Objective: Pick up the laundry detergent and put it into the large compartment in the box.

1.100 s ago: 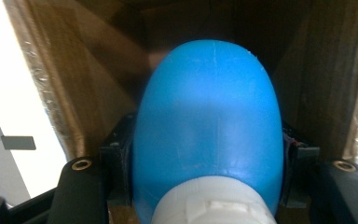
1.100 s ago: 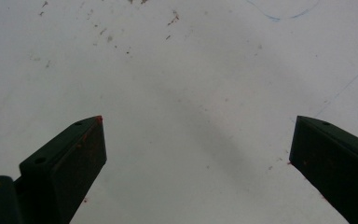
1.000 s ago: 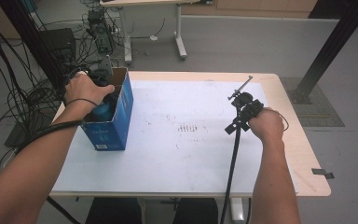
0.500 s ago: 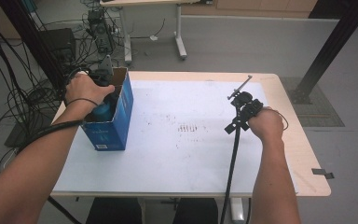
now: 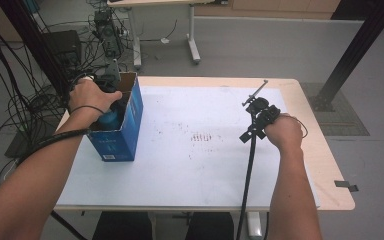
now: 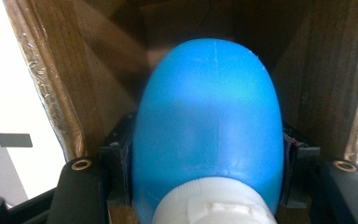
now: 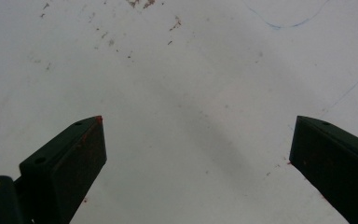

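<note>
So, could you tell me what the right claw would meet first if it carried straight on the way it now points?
Most likely the white table sheet: the right claw, jaws open with nothing between them, looks down at that bare, faintly stained surface. How far off it lies is hard to judge.

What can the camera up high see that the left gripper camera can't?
High view: the box's blue outside, the white table sheet, and the right tool held open above it. Left gripper view: the blue bottle's white cap and the left tool clamped on its sides. Both: the blue bottle inside the cardboard box.
</note>
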Available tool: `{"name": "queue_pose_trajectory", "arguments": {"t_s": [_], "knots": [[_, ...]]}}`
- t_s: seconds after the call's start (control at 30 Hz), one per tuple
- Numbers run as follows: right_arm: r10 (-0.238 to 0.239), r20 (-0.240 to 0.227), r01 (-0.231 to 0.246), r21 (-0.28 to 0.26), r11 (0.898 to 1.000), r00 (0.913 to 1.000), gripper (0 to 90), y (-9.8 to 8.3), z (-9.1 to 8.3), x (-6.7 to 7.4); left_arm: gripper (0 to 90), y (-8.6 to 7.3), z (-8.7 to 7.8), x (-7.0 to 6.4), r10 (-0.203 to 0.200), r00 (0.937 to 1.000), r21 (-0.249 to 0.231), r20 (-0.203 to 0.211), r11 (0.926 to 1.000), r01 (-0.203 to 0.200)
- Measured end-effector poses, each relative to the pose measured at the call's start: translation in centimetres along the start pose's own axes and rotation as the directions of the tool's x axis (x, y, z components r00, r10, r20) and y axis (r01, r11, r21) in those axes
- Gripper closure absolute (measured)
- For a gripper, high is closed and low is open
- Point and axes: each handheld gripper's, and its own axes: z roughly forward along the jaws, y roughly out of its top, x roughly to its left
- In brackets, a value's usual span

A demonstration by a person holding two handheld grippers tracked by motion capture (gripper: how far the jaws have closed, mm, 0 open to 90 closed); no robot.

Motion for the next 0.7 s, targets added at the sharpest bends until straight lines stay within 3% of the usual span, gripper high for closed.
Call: {"name": "queue_pose_trajectory", "arguments": {"t_s": [0.7], "knots": [[0.008, 0.0, -0.008, 0.0, 1.0, 1.0, 3.6, -0.3, 0.1, -0.11, 37.2, 0.01, 0.0, -0.08, -0.001, 1.0, 0.004, 0.0, 1.0, 0.001]]}}
